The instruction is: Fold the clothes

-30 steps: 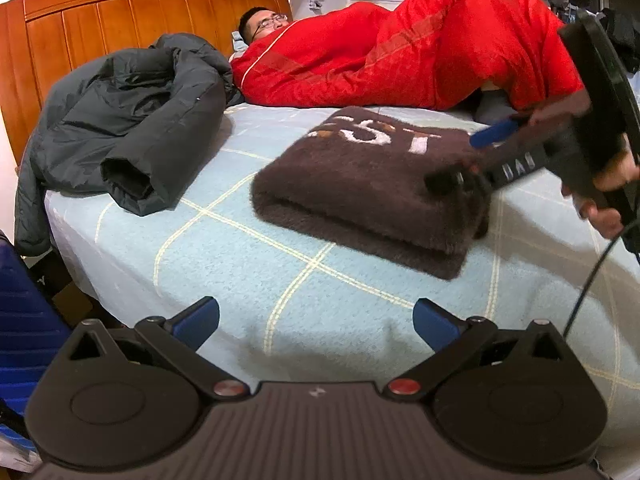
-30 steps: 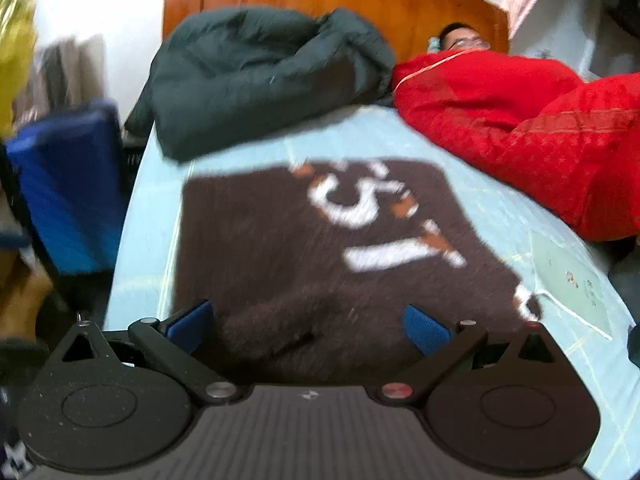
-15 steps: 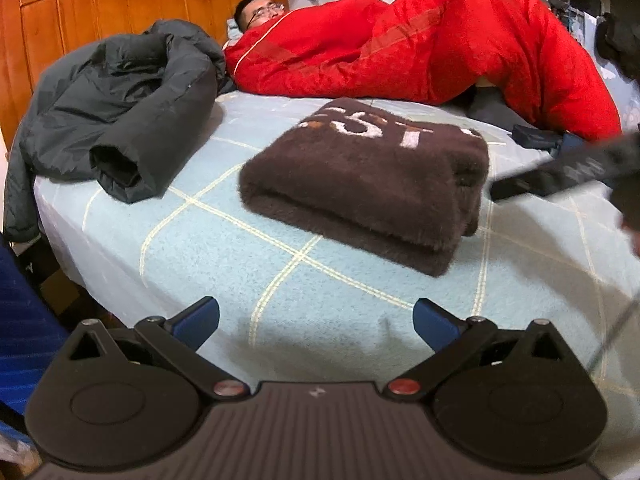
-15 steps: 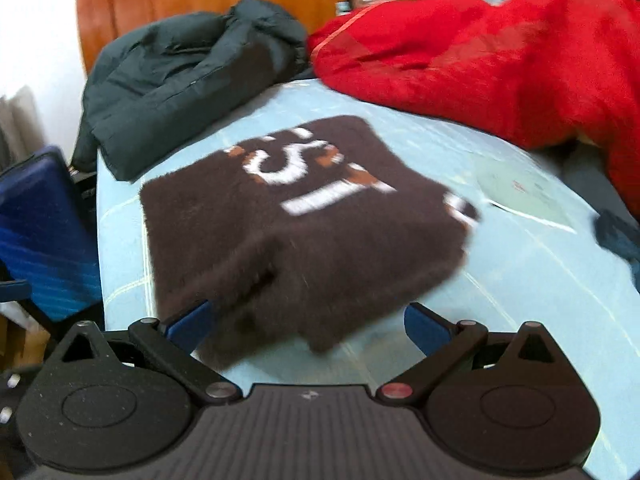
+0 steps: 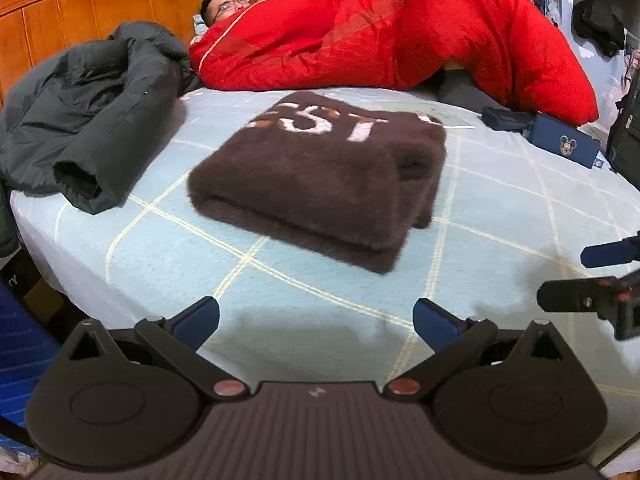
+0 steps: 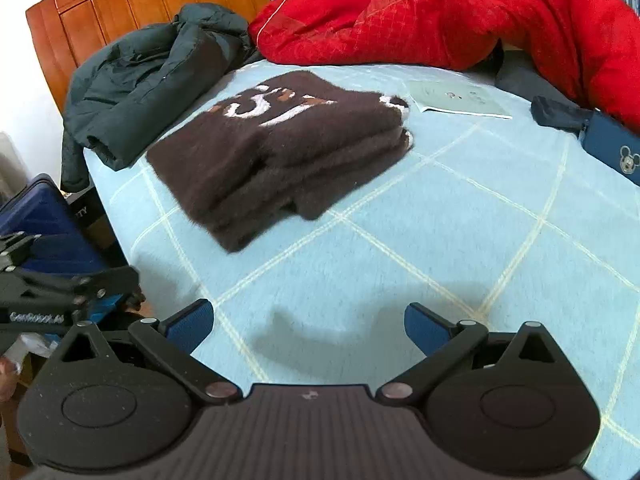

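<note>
A dark brown fuzzy sweater (image 5: 320,176) with white letters lies folded in a thick rectangle on the light blue bed sheet (image 5: 280,296); it also shows in the right wrist view (image 6: 280,148). My left gripper (image 5: 316,320) is open and empty, hovering over the sheet in front of the sweater. My right gripper (image 6: 306,322) is open and empty, back from the sweater's near corner. The right gripper's fingers (image 5: 600,256) show at the right edge of the left wrist view.
A dark green jacket (image 5: 88,116) is heaped at the left by the wooden headboard (image 5: 100,4). A person under a red quilt (image 5: 400,28) lies across the back. A blue Mickey pouch (image 5: 564,146), a paper sheet (image 6: 456,98) and a blue suitcase (image 6: 44,224) are nearby.
My right gripper has let go of the sweater and pulled back toward the bed's near edge. My left gripper stayed open and shifted slightly. The sweater now lies still, folded.
</note>
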Motion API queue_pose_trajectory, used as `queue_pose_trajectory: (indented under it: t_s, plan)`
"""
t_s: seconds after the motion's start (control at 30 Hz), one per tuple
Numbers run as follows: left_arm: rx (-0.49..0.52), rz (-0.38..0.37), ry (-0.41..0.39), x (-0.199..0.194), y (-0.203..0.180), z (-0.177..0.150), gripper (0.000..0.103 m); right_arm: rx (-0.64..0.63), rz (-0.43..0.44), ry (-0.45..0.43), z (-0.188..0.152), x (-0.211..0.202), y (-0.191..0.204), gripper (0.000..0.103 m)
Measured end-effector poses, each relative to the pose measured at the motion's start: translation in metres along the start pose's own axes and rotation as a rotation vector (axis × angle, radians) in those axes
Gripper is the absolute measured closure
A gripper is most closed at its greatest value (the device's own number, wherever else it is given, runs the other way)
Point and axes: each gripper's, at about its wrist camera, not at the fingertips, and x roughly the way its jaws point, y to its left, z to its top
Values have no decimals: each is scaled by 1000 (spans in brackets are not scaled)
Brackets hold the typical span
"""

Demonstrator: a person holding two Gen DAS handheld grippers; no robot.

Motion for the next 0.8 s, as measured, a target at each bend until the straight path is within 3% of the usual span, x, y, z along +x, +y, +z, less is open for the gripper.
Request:
queue_pose_trajectory:
  t_s: [0.8]
  plan:
    - [1,-81,-13,-34,-20,-5,1,-81,-13,-55,-16,-43,29,0]
